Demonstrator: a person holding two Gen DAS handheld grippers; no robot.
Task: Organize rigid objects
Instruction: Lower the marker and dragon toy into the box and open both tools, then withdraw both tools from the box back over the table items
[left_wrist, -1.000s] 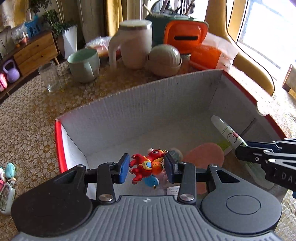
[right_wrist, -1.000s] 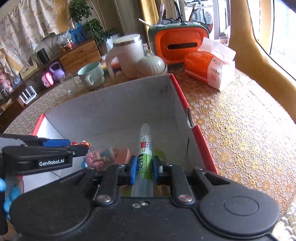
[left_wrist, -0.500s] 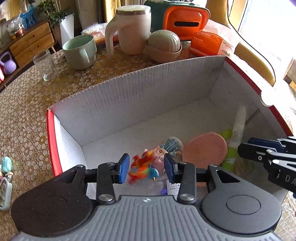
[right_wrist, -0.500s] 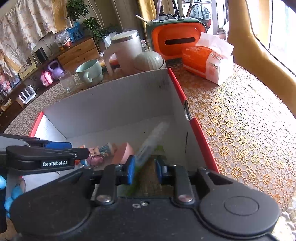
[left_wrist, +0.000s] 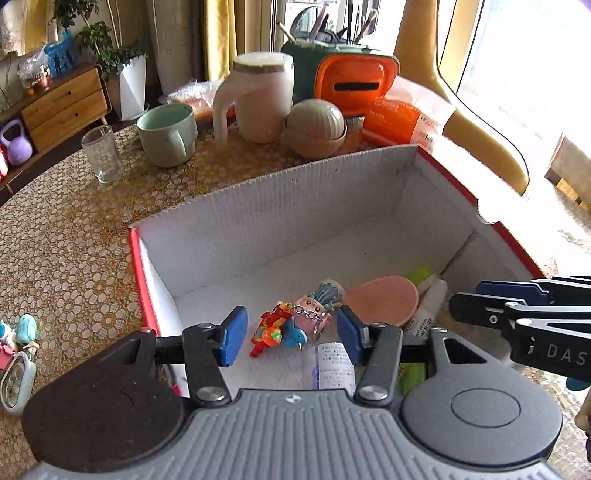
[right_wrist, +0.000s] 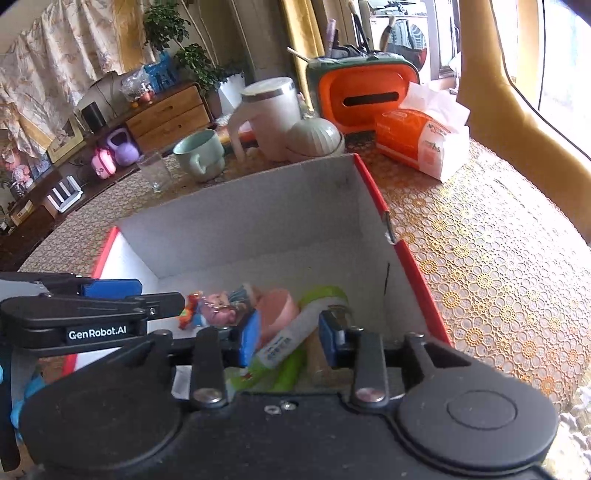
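Note:
A white cardboard box with red outer sides (left_wrist: 295, 218) (right_wrist: 258, 221) stands on the table. On its floor lie a red and blue keychain toy (left_wrist: 275, 332) (right_wrist: 190, 310), a pink figure (left_wrist: 312, 312) (right_wrist: 221, 310), a pink round compact (left_wrist: 382, 299) (right_wrist: 277, 314) and a white and green tube (left_wrist: 428, 302) (right_wrist: 295, 332). My left gripper (left_wrist: 291, 338) is open and empty above the toy. My right gripper (right_wrist: 290, 338) is open and empty above the tube; it also shows in the left wrist view (left_wrist: 517, 310).
Behind the box stand a green mug (left_wrist: 168, 133), a glass (left_wrist: 101, 153), a white lidded jug (left_wrist: 258, 96), a round lidded bowl (left_wrist: 314, 127), an orange tissue holder (left_wrist: 356, 85) and an orange tissue pack (right_wrist: 421, 144). Small toys (left_wrist: 18, 354) lie left of the box.
Both grippers have opened and pulled up and back. The red keychain toy dropped from the left one and the tube from the right one; both now lie in the box.

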